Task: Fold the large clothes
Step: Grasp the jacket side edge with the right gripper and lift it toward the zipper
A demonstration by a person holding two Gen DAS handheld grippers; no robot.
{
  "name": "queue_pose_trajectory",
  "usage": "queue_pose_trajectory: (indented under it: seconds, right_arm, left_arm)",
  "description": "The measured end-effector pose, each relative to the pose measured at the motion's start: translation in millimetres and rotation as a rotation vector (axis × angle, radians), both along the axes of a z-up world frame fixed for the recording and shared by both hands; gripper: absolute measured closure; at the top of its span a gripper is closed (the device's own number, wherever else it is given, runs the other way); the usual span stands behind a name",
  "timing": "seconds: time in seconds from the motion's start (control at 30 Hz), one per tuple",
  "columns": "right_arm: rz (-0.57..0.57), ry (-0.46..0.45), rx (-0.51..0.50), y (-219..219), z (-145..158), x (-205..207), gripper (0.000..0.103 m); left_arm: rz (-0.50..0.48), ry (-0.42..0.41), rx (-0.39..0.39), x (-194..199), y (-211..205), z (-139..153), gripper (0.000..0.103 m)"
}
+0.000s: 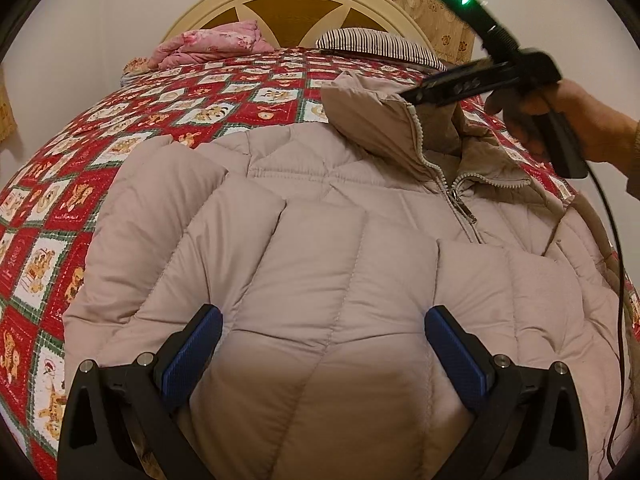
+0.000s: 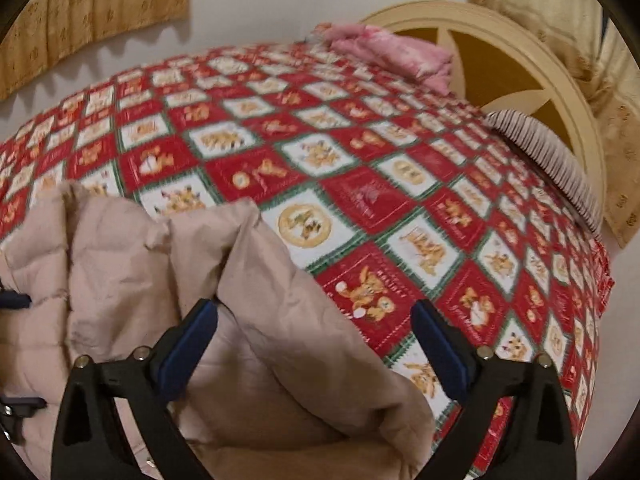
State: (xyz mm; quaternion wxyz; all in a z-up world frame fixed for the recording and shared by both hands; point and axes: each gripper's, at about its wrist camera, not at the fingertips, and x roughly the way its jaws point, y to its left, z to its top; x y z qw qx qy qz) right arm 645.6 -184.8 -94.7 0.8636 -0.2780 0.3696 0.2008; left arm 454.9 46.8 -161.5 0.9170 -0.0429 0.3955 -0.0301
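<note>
Jacket [image 1: 340, 216] lies spread flat on the bedspread [image 1: 60, 184], zipped, collar standing. My left gripper [image 1: 322, 344] hangs spread wide over its chest; my right gripper [image 2: 314, 340], fingers equally apart, hovers at the collar. I'd flatten that collar first, then pinch deep into the padding.

We saw the right gripper [image 2: 314, 334] with its two blue-padded fingers [image 2: 188, 344] spread wide apart, nothing held between them. Beneath and to the left of it lay the beige quilted jacket [image 2: 248, 320], a puffy fold of it rising between the fingers, near the left one. The jacket rested on a red, white and green checked bedspread [image 2: 360, 152] printed with teddy bears. Farther off we made out a pink bundle [image 2: 396, 56] by the cream headboard [image 2: 520, 48], a striped pillow [image 2: 552, 156] to the right, and gold curtains [image 2: 92, 12] on the wall. The picture was slightly blurred.
</note>
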Motion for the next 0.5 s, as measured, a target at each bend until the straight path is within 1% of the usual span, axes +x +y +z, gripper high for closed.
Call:
queue_pose_trajectory:
  seconds: [0.03,0.07,0.1,0.13,0.17,0.23,0.33,0.37,0.4,0.43,0.47,0.5]
  right_arm:
    - [-0.002,0.032,-0.006,-0.6,-6.1,3.6,0.019]
    - [-0.006,0.07,-0.011,-2.2,-11.1,5.5,0.039]
    - [-0.007,0.093,-0.016,-3.6,-13.8,5.3,0.054]
    - [-0.005,0.108,-0.022,-2.6,-16.9,3.2,0.079]
    - [0.0,0.097,-0.026,-0.7,-16.2,-6.5,0.084]
    - [-0.003,0.024,-0.04,3.5,-8.0,-33.9,0.088]
    - [-0.02,-0.102,-0.082,10.1,4.7,-81.9,0.09]
    - [-0.023,-0.169,-0.119,14.0,7.2,-107.3,0.09]
    - [-0.029,-0.214,-0.156,16.9,4.9,-119.6,0.09]
    - [-0.039,-0.272,-0.214,20.8,-1.6,-133.7,0.09]
    - [-0.044,-0.321,-0.283,25.2,-14.5,-142.5,0.09]
    - [-0.045,-0.342,-0.33,27.6,-26.7,-145.2,0.091]
  left_arm:
    - [0.0,-0.001,-0.002,0.0,0.3,0.0,0.001]
    - [0.0,-0.001,-0.005,-0.5,0.8,0.0,0.001]
    - [-0.001,-0.002,-0.006,-0.7,0.9,0.0,0.001]
    - [-0.001,-0.001,-0.006,-0.6,1.0,0.0,0.001]
    - [-0.001,-0.002,-0.007,-0.6,1.2,0.1,0.001]
    - [-0.001,-0.002,-0.008,-0.5,0.8,0.1,0.001]
    - [-0.001,-0.003,-0.009,-0.5,0.9,0.2,0.001]
    - [0.0,-0.003,-0.01,-0.3,1.0,0.2,0.001]
    - [0.0,-0.003,-0.009,-0.1,0.5,0.2,0.001]
    - [0.0,-0.003,-0.008,0.1,0.3,0.2,0.001]
    - [0.0,-0.004,-0.009,-0.1,0.5,0.5,0.001]
    - [0.0,-0.007,-0.014,-0.9,1.4,1.3,0.001]
